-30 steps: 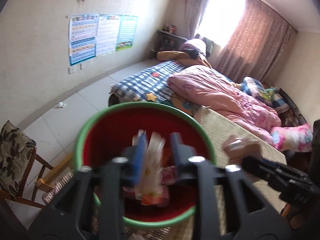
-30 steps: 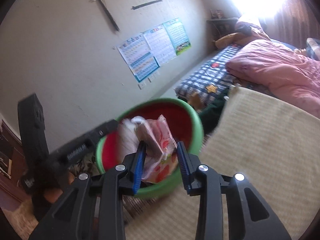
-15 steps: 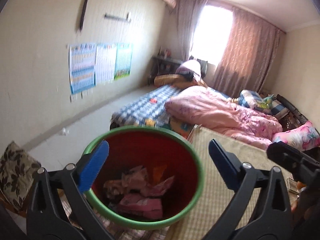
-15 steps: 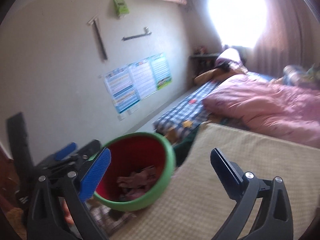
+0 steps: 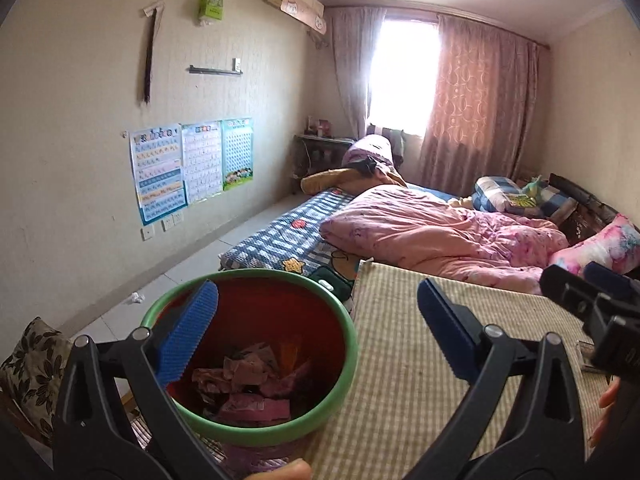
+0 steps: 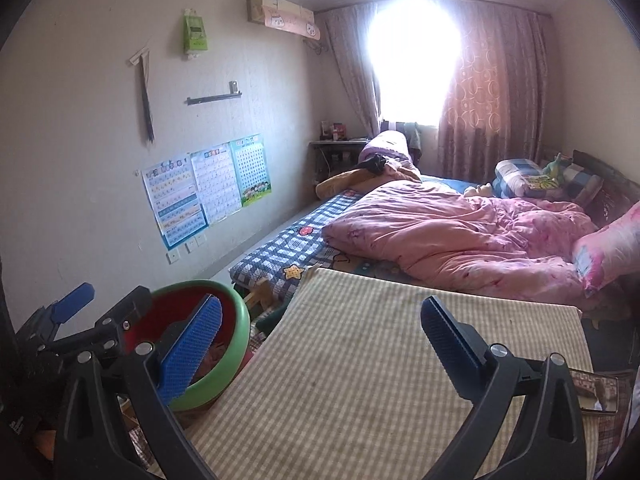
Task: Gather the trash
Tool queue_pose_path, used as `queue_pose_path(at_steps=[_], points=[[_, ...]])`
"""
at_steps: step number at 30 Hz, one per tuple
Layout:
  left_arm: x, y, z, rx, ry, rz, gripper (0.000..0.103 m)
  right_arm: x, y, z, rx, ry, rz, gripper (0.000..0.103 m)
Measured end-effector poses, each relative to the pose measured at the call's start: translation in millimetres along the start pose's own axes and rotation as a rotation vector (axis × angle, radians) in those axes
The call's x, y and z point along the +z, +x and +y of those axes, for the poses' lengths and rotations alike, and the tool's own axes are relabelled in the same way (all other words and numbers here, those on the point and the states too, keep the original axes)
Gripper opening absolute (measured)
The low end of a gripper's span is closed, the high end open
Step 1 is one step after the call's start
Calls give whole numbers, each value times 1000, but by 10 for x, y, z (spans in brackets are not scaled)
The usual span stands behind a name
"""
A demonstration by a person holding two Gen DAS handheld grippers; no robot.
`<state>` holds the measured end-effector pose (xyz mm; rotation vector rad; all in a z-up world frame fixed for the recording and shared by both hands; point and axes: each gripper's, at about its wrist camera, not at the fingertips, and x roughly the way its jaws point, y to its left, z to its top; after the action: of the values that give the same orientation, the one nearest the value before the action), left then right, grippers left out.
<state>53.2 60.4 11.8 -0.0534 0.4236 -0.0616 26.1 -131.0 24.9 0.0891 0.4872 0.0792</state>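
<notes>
Checked woven mat (image 6: 360,360) is seen bare, no litter left on it. Red bin with green rim (image 5: 344,320) sits at its 9 o'clock edge, wrappers (image 5: 248,384) piled inside. Left gripper (image 5: 316,332) and right gripper (image 6: 320,340): jaws spread wide, nothing held. Crumpled paper (image 5: 137,298) is spotted on floor by the wall, 10 o'clock of bin; likely still to be collected.

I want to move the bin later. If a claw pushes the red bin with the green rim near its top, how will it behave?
The red bin probably is light: only crumpled wrappers lie low inside, so it may slide easily. It looks tall with a wide mouth, so a push near the green rim may tip it. Its smooth wall could be slippery.
</notes>
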Motion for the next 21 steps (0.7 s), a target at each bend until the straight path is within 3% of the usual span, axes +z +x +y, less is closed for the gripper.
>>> queue_pose_path(at_steps=[8, 21], points=[[-71, -132, -13, 36, 5, 5, 98, -5, -81, 2, 22, 5, -5, 97], [-125, -277, 31, 30, 13, 8, 98, -66, -159, 121, 44, -3, 12, 97]])
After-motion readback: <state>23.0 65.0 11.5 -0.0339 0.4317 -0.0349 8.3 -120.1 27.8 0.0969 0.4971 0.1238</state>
